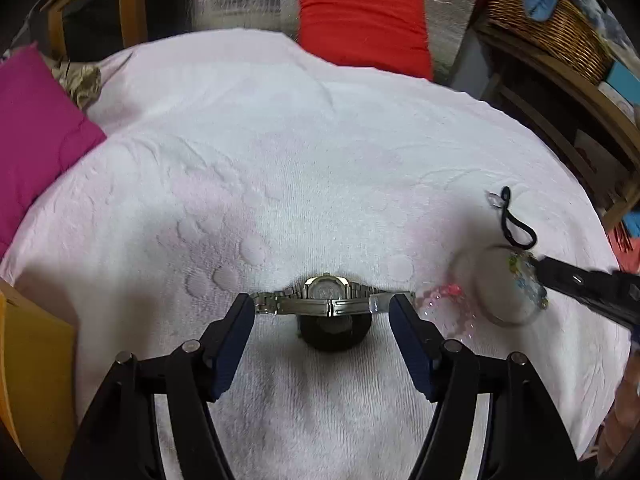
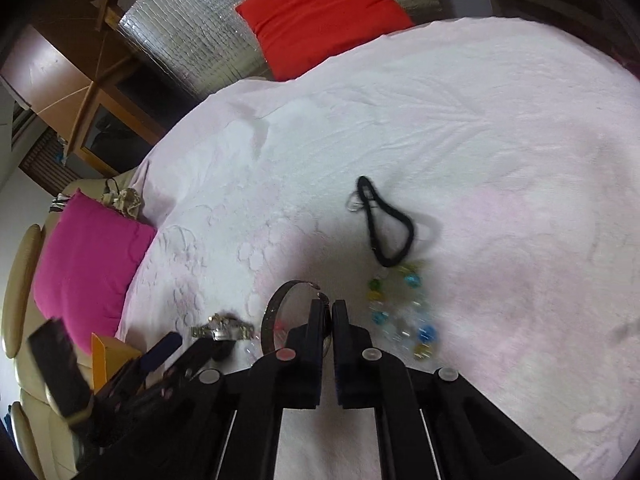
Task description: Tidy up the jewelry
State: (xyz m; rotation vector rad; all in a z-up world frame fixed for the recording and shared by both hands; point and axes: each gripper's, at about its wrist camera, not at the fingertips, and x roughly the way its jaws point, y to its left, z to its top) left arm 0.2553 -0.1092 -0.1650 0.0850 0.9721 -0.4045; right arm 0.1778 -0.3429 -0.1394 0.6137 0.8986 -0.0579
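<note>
Left wrist view: the left claw (image 1: pixel 322 306) stands wide over the white towel (image 1: pixel 280 160) on the bed, its blue pads either side of a silver watch (image 1: pixel 326 294) that sits on a dark round stand (image 1: pixel 335 330) — the pads look just clear of the band. Right wrist view: the right claw (image 2: pixel 331 308) is pinched shut on a thin bangle (image 2: pixel 276 312), lifted on edge. Just beside it lie a coloured bead bracelet (image 2: pixel 400 312) and a black cord loop (image 2: pixel 386 220), toward the towel's middle.
</note>
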